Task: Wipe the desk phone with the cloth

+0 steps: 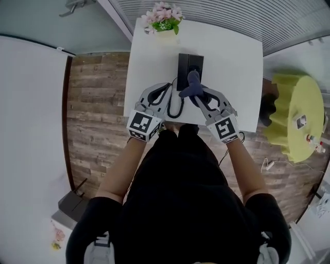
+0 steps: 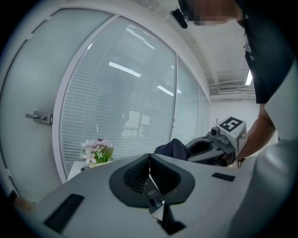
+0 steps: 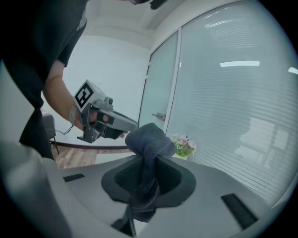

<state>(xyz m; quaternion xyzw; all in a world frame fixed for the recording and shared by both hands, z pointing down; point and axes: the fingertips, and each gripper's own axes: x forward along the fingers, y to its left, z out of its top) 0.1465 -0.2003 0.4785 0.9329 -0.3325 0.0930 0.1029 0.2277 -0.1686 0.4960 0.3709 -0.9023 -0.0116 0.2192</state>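
White counter [image 1: 242, 77] fills my head view, with the black desk phone [image 1: 185, 64] near its middle and its cord [image 1: 168, 108] looping toward me. My right claw [image 1: 197, 97] is clenched on the dark blue cloth [image 1: 194, 85], which bunches above the jaws at the phone's near edge. My left claw [image 1: 166, 88] is pressed closed on nothing, just beside the cord. Pink flowers [image 1: 162, 15] stand at the far edge

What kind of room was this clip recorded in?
Most likely a small office room: a white desk carrying a desk phone and a flower pot, with blind-covered glass partition walls around it.
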